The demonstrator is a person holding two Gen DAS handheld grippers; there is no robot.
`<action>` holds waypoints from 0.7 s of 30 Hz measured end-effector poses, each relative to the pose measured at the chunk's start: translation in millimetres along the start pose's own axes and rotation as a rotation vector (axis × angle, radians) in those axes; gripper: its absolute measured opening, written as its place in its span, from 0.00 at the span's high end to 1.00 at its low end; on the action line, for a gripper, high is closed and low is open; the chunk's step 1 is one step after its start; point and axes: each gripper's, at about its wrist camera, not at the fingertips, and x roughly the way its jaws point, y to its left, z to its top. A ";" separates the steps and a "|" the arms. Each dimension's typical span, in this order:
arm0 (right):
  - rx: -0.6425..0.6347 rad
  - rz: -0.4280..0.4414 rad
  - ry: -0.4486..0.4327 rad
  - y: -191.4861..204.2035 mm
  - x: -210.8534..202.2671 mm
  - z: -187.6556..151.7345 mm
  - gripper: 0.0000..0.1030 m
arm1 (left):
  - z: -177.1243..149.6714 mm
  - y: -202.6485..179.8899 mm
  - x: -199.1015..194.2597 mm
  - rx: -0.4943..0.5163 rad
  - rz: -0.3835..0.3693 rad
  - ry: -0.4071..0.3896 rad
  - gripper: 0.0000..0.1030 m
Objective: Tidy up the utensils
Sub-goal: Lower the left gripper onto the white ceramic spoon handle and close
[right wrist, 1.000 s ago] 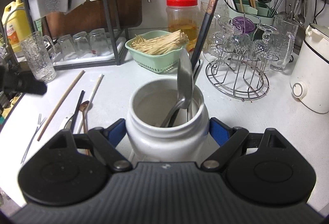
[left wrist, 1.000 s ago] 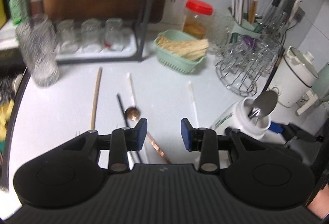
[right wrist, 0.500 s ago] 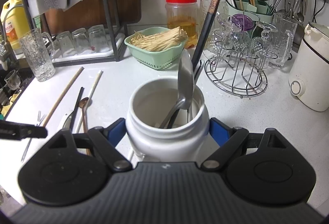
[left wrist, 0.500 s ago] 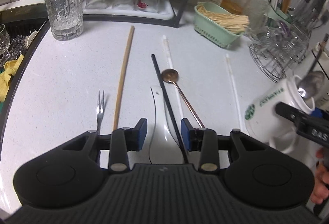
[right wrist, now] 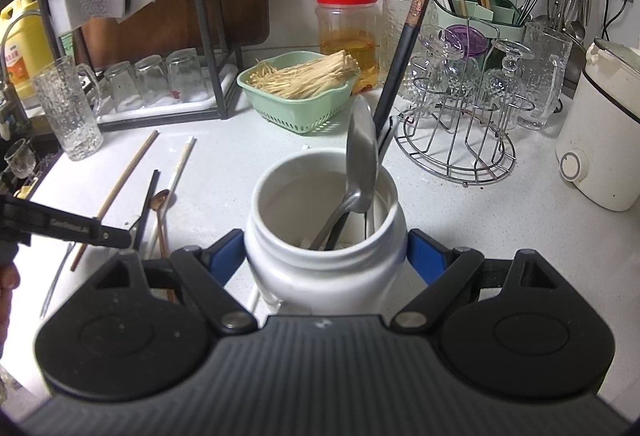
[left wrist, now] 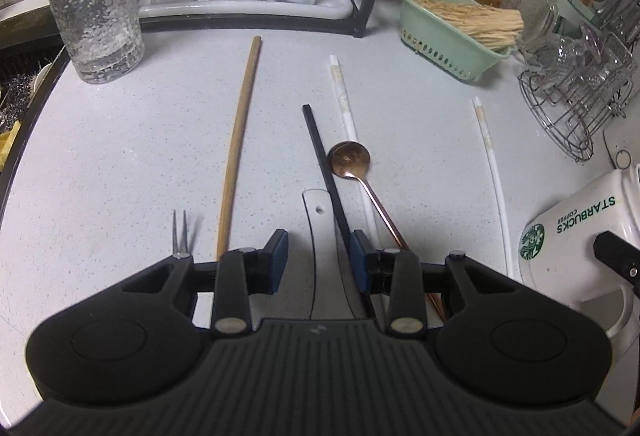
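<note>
White jar (right wrist: 320,260) clamped in right fingers (right wrist: 424,252); left fingers (left wrist: 276,254) narrow astride black chopstick (left wrist: 324,168).

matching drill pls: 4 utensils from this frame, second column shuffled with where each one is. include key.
Things:
1. small two-pronged metal fork
2. large silver metal spoon
3. long black chopstick on the counter
4. copper-coloured long-handled spoon

Places:
A. standing bowl-up in the white Starbucks jar
B. lying partly across the flat white spoon, running in between the left tool's pads
C. bowl resting over a white chopstick
D. alone on the counter, left of the long wooden chopstick

Pairs: 1-D, 2-A, 3-B, 4-C
</note>
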 end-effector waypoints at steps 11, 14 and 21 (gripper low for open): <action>0.006 -0.005 -0.004 -0.1 -1.8 -2.3 0.14 | 6.6 -6.1 8.1 0.020 0.066 0.024 0.79; 0.008 -0.007 -0.002 -0.5 -2.1 -2.2 0.14 | 9.3 -6.6 10.1 0.037 0.078 0.032 0.80; -0.002 -0.003 0.011 -0.8 -1.3 -0.4 0.14 | 20.8 -7.3 17.4 0.027 0.103 0.063 0.79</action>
